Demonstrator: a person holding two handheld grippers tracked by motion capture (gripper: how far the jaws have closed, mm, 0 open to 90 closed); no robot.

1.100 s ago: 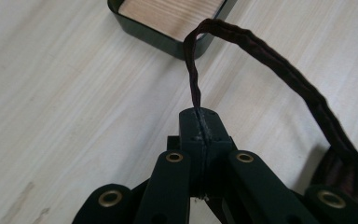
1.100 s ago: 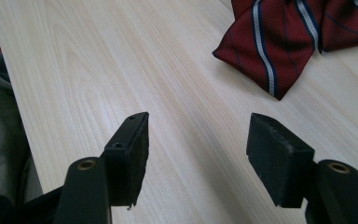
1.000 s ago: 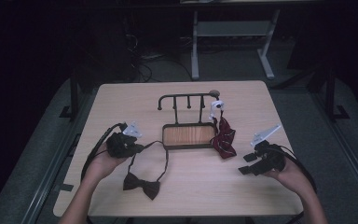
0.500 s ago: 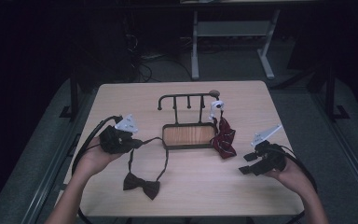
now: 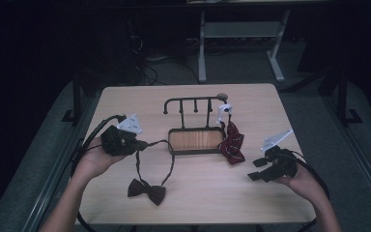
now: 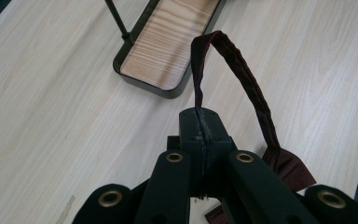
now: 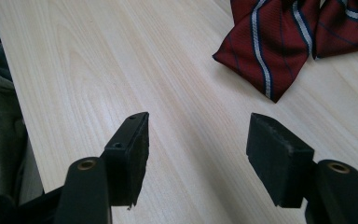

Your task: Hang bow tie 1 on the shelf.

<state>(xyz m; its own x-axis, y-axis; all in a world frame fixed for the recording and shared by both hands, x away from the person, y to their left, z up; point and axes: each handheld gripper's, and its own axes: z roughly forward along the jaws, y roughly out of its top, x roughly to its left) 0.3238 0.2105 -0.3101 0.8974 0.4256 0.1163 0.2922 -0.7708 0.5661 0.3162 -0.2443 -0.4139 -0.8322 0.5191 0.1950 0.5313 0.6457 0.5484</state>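
**Left gripper clamps the dark bow tie's strap**

High view: the left gripper point(image 5: 142, 143), at the left of the frame, is clenched on the neck strap point(image 5: 166, 159) of the dark bow tie point(image 5: 146, 191). The strap loops rightward from the jaws, then drops down the frame to the bow, which lies flat on the table point(image 5: 203, 198) at lower centre, its long axis running roughly left to right. The right gripper point(image 5: 257, 169) sits at lower right with its jaws apart, holding nothing. A striped red bow tie point(image 5: 231, 143) hangs beside the rack point(image 5: 193, 123).

Left gripper view: the jaws are pressed together on the strap point(image 6: 242, 79), which arches up and then down to the lower right.

Right gripper view: the jaws stand wide apart over bare wood; the striped red bow tie point(image 7: 284, 42) lies at upper right.
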